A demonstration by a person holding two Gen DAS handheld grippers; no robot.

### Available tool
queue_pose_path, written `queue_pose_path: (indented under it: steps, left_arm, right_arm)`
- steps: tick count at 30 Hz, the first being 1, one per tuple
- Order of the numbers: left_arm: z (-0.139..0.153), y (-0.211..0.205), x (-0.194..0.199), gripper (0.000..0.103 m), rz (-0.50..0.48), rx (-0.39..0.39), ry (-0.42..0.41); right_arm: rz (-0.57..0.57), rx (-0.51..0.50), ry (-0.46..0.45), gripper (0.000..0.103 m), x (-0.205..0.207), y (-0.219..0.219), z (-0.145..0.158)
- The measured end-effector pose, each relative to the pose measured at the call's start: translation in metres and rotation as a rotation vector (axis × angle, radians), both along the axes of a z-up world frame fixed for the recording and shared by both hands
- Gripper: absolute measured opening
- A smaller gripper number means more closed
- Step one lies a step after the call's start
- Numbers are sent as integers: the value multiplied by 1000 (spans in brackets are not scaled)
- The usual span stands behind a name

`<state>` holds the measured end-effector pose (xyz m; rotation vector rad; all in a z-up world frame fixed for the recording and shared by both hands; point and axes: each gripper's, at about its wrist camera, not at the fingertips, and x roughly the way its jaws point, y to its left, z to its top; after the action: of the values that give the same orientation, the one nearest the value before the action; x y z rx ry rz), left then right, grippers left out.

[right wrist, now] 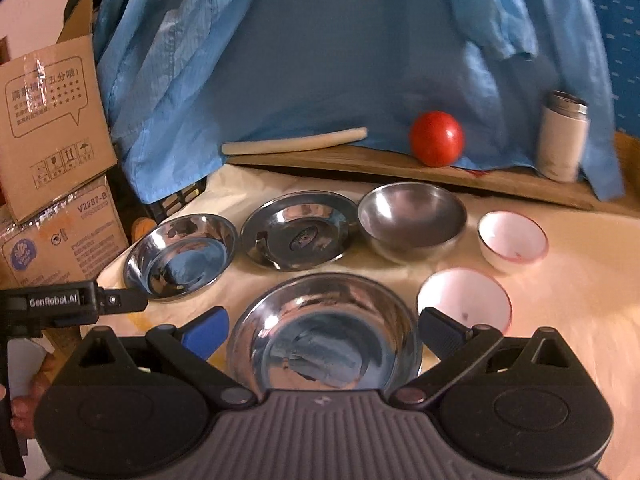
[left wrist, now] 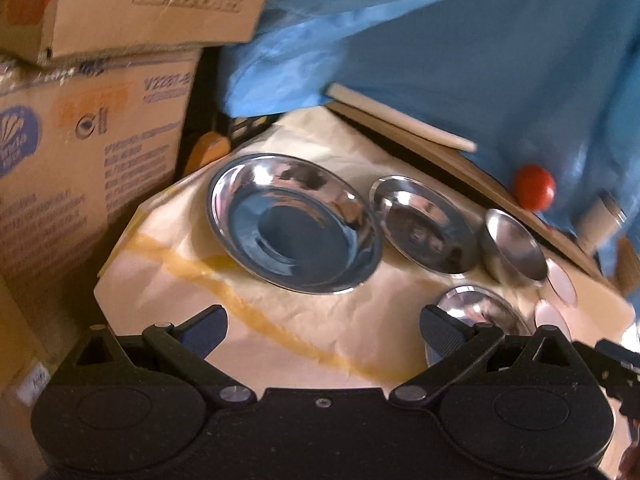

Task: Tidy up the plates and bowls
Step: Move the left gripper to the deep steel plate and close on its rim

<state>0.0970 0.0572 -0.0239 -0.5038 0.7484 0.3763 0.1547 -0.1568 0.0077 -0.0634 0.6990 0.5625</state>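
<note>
Steel and white dishes stand on a paper-covered table (right wrist: 580, 320). In the right wrist view a steel plate (right wrist: 180, 258), a second steel plate (right wrist: 298, 236) and a steel bowl (right wrist: 412, 220) form the back row, with a white bowl (right wrist: 512, 242) at the right. In front stand a steel bowl (right wrist: 324, 332) and another white bowl (right wrist: 464, 304). My right gripper (right wrist: 324, 332) is open, straddling the front steel bowl. My left gripper (left wrist: 324, 332) is open and empty, low over the paper in front of the large steel plate (left wrist: 292, 224); the second plate (left wrist: 426, 230) and steel bowl (left wrist: 514, 250) lie to its right.
Cardboard boxes (left wrist: 80, 160) stack at the left edge of the table. Blue cloth (right wrist: 320, 60) hangs behind. A red tomato (right wrist: 436, 138), a white cylinder cup (right wrist: 562, 138) and a pale stick (right wrist: 296, 142) rest on a wooden board (right wrist: 360, 162) at the back.
</note>
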Motion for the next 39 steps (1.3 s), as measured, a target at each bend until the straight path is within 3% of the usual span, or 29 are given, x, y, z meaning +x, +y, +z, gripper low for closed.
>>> queue_pose_path:
  steps: [7,14,22,33,39]
  left_arm:
    - [-2,-4,11,102,194,-76,24]
    - [-4,-3,11,102,314,-105,51]
    - [-1,15,22,102,372,-158,57]
    - [-13,52,43,99,423,-225,134]
    - [-19,65,47,89,419,-240,141]
  right_arm:
    - [127,-45,24,103,41,-5,-3]
    - [194,-18,51,103,63,-9,-6]
    - [271,-9,11,103,71,18,-3]
    - [343,8,128,103,82,72,-17]
    - [336,9,198,91,91,95,-29]
